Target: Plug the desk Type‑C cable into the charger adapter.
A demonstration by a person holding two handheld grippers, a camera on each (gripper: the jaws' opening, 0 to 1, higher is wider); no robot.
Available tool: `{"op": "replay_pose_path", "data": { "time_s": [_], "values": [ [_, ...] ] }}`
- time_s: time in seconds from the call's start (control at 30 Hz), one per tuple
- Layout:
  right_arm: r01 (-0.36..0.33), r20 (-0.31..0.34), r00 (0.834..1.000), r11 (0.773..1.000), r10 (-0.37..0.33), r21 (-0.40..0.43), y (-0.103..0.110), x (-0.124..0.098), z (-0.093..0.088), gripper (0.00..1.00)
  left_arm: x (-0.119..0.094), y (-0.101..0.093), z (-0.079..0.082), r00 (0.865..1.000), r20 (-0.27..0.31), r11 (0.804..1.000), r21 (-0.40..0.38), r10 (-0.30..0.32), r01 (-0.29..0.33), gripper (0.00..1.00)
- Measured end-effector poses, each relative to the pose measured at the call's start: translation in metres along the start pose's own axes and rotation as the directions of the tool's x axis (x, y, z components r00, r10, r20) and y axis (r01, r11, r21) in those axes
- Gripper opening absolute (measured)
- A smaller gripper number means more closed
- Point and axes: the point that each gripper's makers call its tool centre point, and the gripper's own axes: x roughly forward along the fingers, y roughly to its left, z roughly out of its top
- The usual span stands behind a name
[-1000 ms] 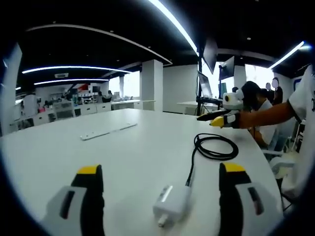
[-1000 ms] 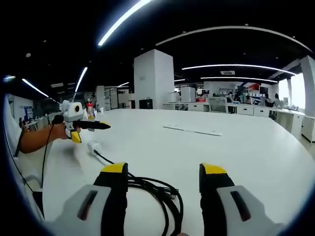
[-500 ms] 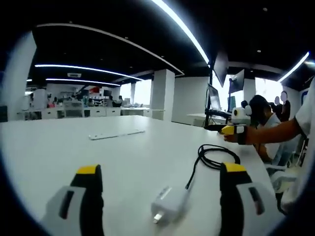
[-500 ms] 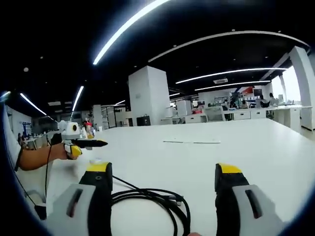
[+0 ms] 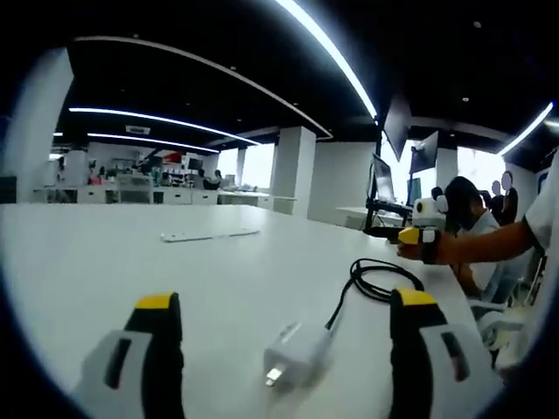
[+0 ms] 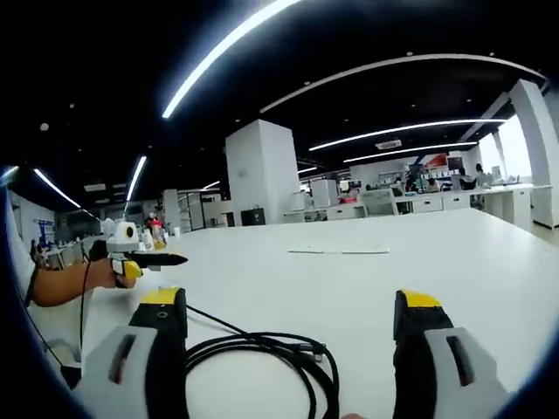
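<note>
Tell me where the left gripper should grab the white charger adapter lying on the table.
Take the white boxy charger adapter across its two long flat sides, mid-body. It lies on the white table between the open left gripper jaws, prongs toward the camera, black cable off the far end, so probably straight forward, clear of both ends.

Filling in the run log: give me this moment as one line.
left gripper: open, charger adapter between jaws | right gripper: open over coiled cable | both on table, ungrasped

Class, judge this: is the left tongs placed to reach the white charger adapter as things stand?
Probably yes: the adapter lies on the table between the open left tongs, nothing blocking.
</note>
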Motion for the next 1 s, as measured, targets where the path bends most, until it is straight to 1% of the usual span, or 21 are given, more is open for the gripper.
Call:
{"op": "replay_pose_path", "data": {
  "time_s": [0.1,0.3,0.4,0.53,0.63,0.67,0.73,0.83,0.93,1.0],
  "values": [
    [0.007,-0.006,1.0,1.0,-0.007,-0.008,-0.001,-0.002,-0.002,1.0,-0.002,0.004,0.001,1.0,0.002,1.0,0.006,0.006,-0.006,1.0],
    [0.026,-0.018,0.999,0.999,-0.026,-0.03,-0.003,-0.01,-0.005,1.0,-0.005,-0.005,-0.005,1.0,-0.015,1.0,0.019,0.01,-0.01,1.0],
    [0.031,-0.022,0.999,0.999,-0.032,-0.041,-0.002,-0.013,-0.004,1.0,-0.007,-0.007,-0.005,1.0,-0.012,1.0,0.025,0.011,-0.011,1.0],
    [0.034,-0.013,0.999,0.997,-0.035,-0.066,-0.001,-0.019,0.001,1.0,-0.011,-0.013,-0.007,0.999,-0.021,0.999,0.047,0.027,-0.026,1.0],
    [0.038,-0.004,0.999,0.996,-0.038,-0.085,0.003,-0.024,0.005,1.0,-0.017,-0.016,-0.003,0.999,-0.005,0.997,0.065,0.041,-0.04,1.0],
    [0.038,-0.002,0.999,0.995,-0.039,-0.089,0.004,-0.026,0.005,1.0,-0.017,-0.011,-0.002,0.999,-0.003,0.997,0.065,0.045,-0.044,1.0],
    [0.039,0.001,0.999,0.995,-0.039,-0.094,0.009,-0.028,0.005,1.0,-0.019,-0.007,0.001,0.998,0.007,0.996,0.069,0.057,-0.057,1.0],
    [0.044,0.01,0.999,0.995,-0.043,-0.092,0.012,-0.034,0.004,1.0,-0.027,-0.003,0.002,0.995,0.014,0.991,0.095,0.096,-0.097,1.0],
    [0.054,0.016,0.998,0.994,-0.053,-0.094,0.015,-0.039,0.003,1.0,-0.037,-0.01,0.005,0.992,0.036,0.985,0.117,0.121,-0.124,1.0],
    [0.057,0.018,0.998,0.994,-0.056,-0.094,0.015,-0.04,0.002,1.0,-0.042,-0.01,0.006,0.988,0.048,0.981,0.125,0.144,-0.149,1.0]
  ]
}}
